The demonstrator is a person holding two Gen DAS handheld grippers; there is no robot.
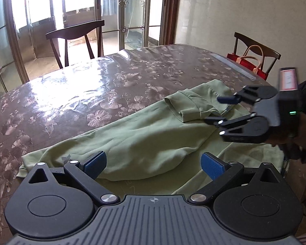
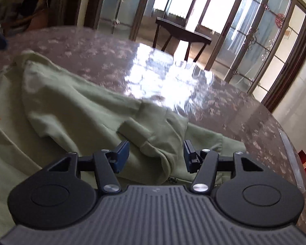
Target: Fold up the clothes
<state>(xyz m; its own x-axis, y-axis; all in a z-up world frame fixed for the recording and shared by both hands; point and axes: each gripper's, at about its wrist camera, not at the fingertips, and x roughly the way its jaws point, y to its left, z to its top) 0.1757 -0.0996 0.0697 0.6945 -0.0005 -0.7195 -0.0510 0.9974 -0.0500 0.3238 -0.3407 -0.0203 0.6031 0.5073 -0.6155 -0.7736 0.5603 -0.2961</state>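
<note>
A pale green sweatshirt (image 1: 149,134) lies partly folded on the near side of the table, one sleeve laid across the body with its cuff (image 1: 173,104) pointing to the far side. My left gripper (image 1: 153,166) hovers open just above the garment's near fold, nothing between its blue pads. My right gripper (image 1: 219,110) is seen in the left wrist view at the right, open over the collar area, held by a hand. In the right wrist view the same right gripper (image 2: 156,159) stands open over the green sweatshirt (image 2: 81,110), the sleeve cuff (image 2: 132,130) just ahead of its fingers.
The table (image 1: 91,85) has a glossy brown floral cover. Dark wooden chairs (image 1: 75,38) stand on the far side and at the right, where a red bag (image 1: 248,65) sits on one. A long ruler (image 1: 234,67) lies near the table's right edge. Glass doors are behind.
</note>
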